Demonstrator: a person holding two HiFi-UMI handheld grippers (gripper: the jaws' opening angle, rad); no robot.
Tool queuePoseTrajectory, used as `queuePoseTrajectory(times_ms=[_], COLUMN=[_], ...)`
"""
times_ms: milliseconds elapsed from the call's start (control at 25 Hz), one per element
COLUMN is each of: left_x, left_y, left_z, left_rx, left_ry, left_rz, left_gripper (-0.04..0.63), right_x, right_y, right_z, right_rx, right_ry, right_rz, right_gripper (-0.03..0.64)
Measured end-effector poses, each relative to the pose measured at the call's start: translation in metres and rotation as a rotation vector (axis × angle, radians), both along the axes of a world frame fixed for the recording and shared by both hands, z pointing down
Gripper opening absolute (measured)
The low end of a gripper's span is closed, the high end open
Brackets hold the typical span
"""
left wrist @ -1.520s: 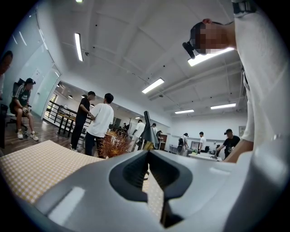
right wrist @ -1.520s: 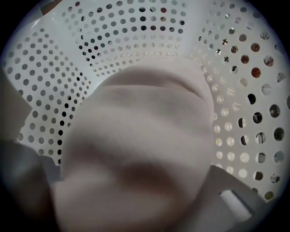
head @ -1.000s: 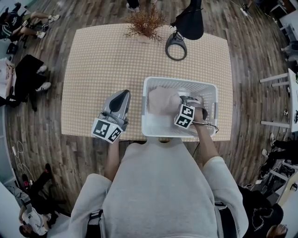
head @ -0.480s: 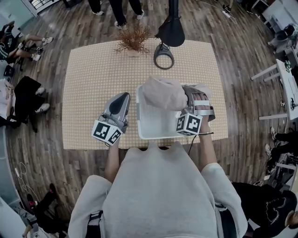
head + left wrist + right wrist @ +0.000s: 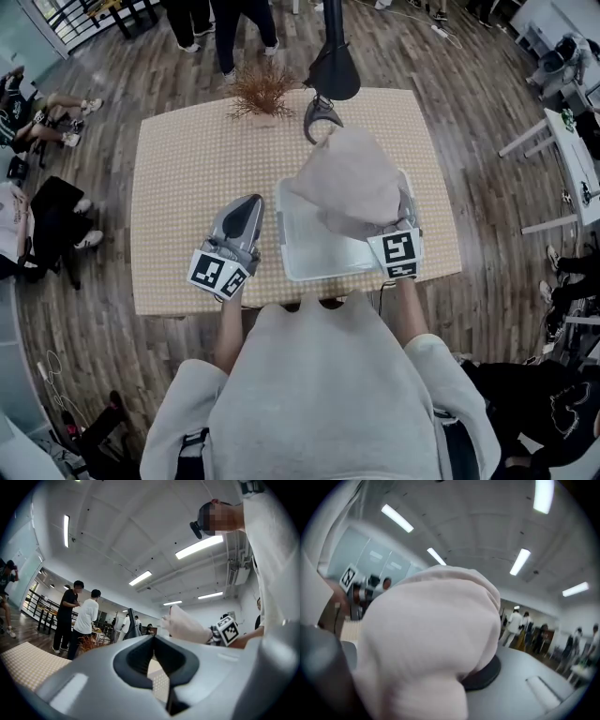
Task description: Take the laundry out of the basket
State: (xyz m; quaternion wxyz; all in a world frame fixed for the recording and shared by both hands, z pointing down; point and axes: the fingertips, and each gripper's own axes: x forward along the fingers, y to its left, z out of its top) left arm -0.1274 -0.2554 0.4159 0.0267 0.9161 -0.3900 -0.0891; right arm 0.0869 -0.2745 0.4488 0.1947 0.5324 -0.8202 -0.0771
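Room: busy lab, checkered table.
Head view: cloth hangs above basket; left gripper beside it.
Left gripper view: jaws together, empty.
Right gripper view: right gripper pinching cloth, narrow.
Progress: mostly done I'd guess, cloth needs setting down.

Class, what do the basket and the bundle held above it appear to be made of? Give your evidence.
Basket: probably moulded white plastic, smooth, with thin stiff walls that hold their shape. Laundry bundle: soft pale pink fabric, matte; it folds and sags.
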Motion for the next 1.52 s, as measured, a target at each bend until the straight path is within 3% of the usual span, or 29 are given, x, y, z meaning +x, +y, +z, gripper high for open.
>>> queuePoseTrajectory(times_ms=[120, 240, 760, 1200, 1520], left_x=[-0.001, -0.002, -0.010, 0.017, 0.013], left_y=[0.009, 0.019, 0.087, 0.236, 0.317], left_z=[0.003, 0.010, 0.001, 0.007, 0.001], left_rx=[-0.007, -0.014, 0.017, 0.020, 0.040], left_ry=[0.005, 0.008, 0.008, -0.022, -0.036], left_rz=[0.023, 0.044, 0.023, 0.043, 0.045], left_gripper=[0.009, 0.011, 0.009, 0.009, 0.009], right_x=[-0.008, -0.012, -0.035, -0.012, -0.023], right_y=[0.015, 0.027, 0.099, 0.243, 0.328], right_z=[-0.015, -0.019, -0.028, -0.029, -0.033], right_rx=[-0.028, -0.024, 0.011, 0.072, 0.088], right_ry=[-0.376, -0.509, -0.489, -0.549, -0.537], right_rz=[-0.034, -0.042, -0.060, -0.045, -0.071], right_gripper=[0.117, 0.117, 0.117, 0.118, 0.118])
